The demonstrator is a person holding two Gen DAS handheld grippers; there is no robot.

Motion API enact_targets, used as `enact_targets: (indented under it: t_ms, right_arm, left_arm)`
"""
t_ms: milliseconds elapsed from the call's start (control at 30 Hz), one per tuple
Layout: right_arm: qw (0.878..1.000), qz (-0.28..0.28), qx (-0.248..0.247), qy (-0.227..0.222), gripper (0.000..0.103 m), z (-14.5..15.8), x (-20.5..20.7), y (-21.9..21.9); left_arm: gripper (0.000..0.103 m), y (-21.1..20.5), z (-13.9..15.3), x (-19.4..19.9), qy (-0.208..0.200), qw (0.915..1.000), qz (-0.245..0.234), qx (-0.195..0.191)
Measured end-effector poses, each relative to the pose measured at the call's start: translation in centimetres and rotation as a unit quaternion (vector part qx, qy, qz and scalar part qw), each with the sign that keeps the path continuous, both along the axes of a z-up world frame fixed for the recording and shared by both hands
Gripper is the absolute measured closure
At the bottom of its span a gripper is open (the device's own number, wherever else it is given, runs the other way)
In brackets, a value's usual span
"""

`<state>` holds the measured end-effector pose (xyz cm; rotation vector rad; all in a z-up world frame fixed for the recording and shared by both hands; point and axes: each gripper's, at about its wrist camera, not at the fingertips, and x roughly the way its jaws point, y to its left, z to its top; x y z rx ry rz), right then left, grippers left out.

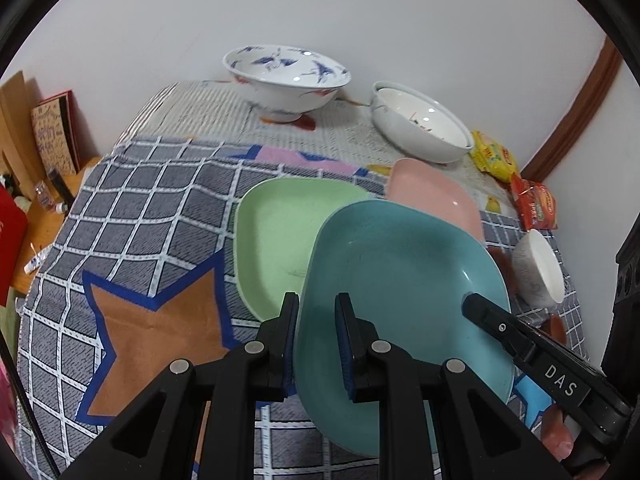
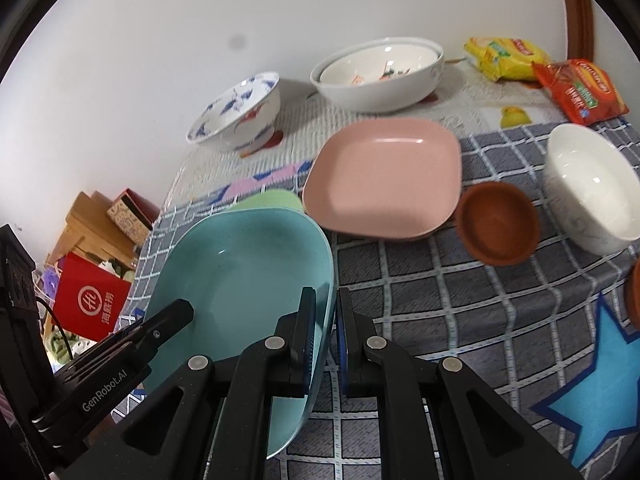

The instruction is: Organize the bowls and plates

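Both grippers hold a teal square plate (image 1: 400,280) (image 2: 240,272) just over the checked tablecloth. My left gripper (image 1: 318,304) is shut on its left rim and my right gripper (image 2: 326,300) is shut on its right rim. Each gripper also shows in the other's view, the right gripper (image 1: 476,306) and the left gripper (image 2: 180,312). The teal plate overlaps a green plate (image 1: 280,232) (image 2: 268,200) lying beneath and behind it. A pink plate (image 1: 432,192) (image 2: 384,176) rests further back.
A blue-patterned bowl (image 1: 286,80) (image 2: 236,112) and nested white bowls (image 1: 420,124) (image 2: 376,72) stand by the wall. A small brown bowl (image 2: 496,224) and a white bowl (image 2: 592,192) (image 1: 538,268) sit right. Snack packs (image 2: 508,58) lie in the far right corner.
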<state>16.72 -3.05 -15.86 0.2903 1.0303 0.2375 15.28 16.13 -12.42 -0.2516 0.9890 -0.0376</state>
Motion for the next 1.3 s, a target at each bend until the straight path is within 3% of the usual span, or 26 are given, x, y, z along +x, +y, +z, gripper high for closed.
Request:
enact_targets:
  t_ms: [500,1300]
  right_arm:
    - [0.999,0.025,-0.012,0.031,0.093,-3.0,1.6,2.7]
    - [0.998,0.038,-0.034,0.023,0.093,-3.1,3.4,4.3]
  left_arm:
    - [0.085,2.5,-2.6,0.9,0.025,0.9995,0.021,-0.006]
    - [0.085,3.4,-3.1,2.6,0.024,0.9994,0.026,-0.004]
